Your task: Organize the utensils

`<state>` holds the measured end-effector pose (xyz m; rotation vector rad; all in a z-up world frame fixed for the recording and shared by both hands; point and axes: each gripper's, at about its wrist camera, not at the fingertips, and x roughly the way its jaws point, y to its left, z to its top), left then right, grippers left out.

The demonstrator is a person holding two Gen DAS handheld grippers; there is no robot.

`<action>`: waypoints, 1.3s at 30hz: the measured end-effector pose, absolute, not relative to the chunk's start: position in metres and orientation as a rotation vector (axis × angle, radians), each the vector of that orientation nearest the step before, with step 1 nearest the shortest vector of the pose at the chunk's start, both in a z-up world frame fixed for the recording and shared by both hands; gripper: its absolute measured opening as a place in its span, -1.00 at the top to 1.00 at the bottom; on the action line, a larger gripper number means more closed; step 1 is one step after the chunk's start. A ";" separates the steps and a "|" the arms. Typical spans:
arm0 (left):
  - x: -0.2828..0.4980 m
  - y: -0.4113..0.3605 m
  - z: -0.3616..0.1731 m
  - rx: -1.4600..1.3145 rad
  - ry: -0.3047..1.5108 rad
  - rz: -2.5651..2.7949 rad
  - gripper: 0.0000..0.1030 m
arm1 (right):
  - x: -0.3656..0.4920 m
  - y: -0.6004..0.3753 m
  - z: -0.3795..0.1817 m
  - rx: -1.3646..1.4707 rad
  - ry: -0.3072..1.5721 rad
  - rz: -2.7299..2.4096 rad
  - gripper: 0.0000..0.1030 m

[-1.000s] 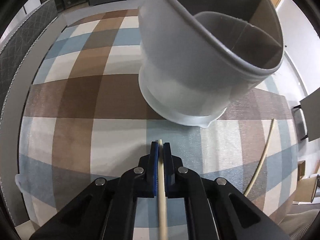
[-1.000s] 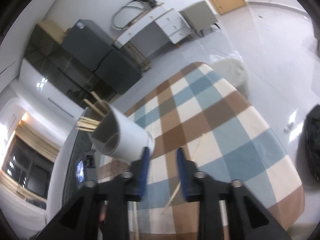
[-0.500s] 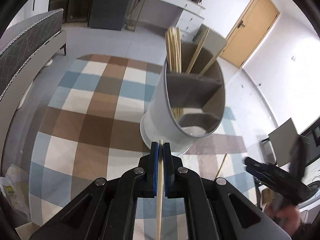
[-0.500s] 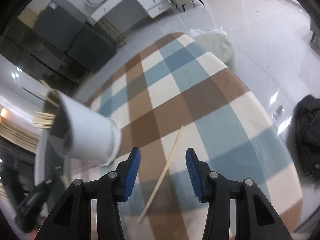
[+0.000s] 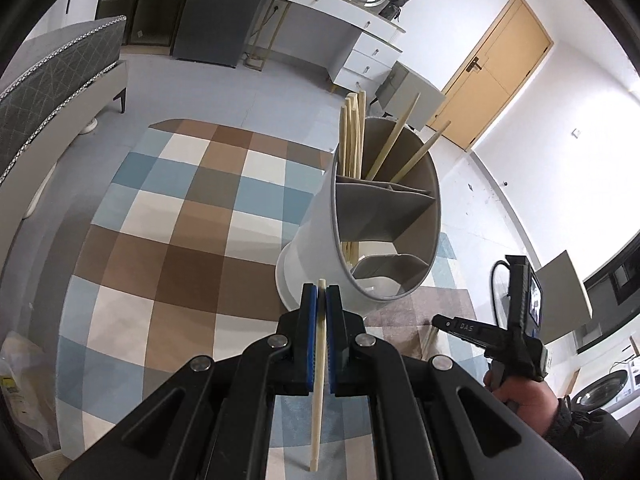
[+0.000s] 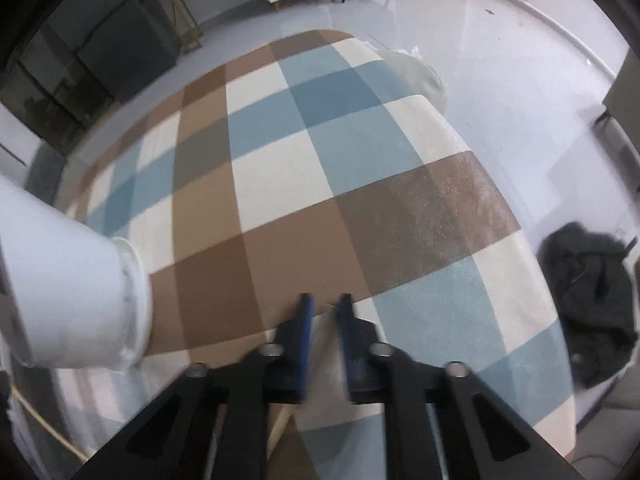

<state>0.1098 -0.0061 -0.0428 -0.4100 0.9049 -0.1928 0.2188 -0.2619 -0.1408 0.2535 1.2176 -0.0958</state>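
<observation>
now, step by step:
rug [image 5: 168, 216]: checked, it carries everything; a hard push down only digs into the pile.
holder [image 5: 380, 224]: white, upright on the rug, with other chopsticks [image 5: 352, 136] in the far compartment.
left gripper [image 5: 321, 300]: pinching one chopstick [image 5: 318, 392] near the rim; lift the tip over the rim, then let go.
right gripper [image 6: 325, 306]: closing over a second chopstick [image 6: 316, 332] on the rug; squeeze near the middle, lift level.

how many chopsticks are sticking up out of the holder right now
6 visible in the left wrist view: four pale wooden chopsticks bunched upright in the far-left compartment of the grey divided utensil holder, and two leaning right. More may be hidden inside.
</observation>
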 end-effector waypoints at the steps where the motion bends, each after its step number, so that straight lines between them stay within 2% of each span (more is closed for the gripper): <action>1: 0.110 -0.007 -0.042 -0.407 0.904 -0.193 1.00 | 0.218 -0.263 -0.142 0.264 1.213 -0.091 0.90; 4: 0.108 -0.009 -0.041 -0.391 0.900 -0.196 1.00 | 0.207 -0.269 -0.139 0.301 1.168 -0.072 1.00; 13: 0.087 -0.028 -0.023 -0.287 0.860 -0.216 1.00 | 0.135 -0.276 -0.085 0.353 0.962 0.099 1.00; 17: 0.074 -0.032 -0.015 -0.274 0.853 -0.216 1.00 | 0.120 -0.281 -0.080 0.343 0.983 0.111 1.00; 21: 0.064 -0.031 -0.015 -0.292 0.867 -0.212 1.00 | 0.145 -0.283 -0.091 0.317 1.082 0.094 0.89; 26: 0.066 -0.027 -0.018 -0.288 0.862 -0.209 1.00 | 0.165 -0.282 -0.111 0.260 1.141 0.078 0.36; 28: 0.071 -0.022 -0.022 -0.301 0.868 -0.210 1.00 | 0.175 -0.277 -0.121 0.234 1.157 0.071 0.30; 36: 0.091 -0.011 -0.030 -0.359 0.904 -0.227 1.00 | 0.199 -0.251 -0.142 0.010 1.142 -0.031 0.30; 37: 0.094 -0.010 -0.030 -0.363 0.906 -0.229 1.00 | 0.199 -0.245 -0.142 -0.016 1.123 -0.024 0.42; 38: 0.094 -0.011 -0.031 -0.363 0.906 -0.230 1.00 | 0.200 -0.243 -0.142 -0.021 1.117 -0.014 0.65; 39: 0.096 -0.011 -0.032 -0.359 0.908 -0.227 1.00 | 0.199 -0.238 -0.142 -0.033 1.114 0.000 0.80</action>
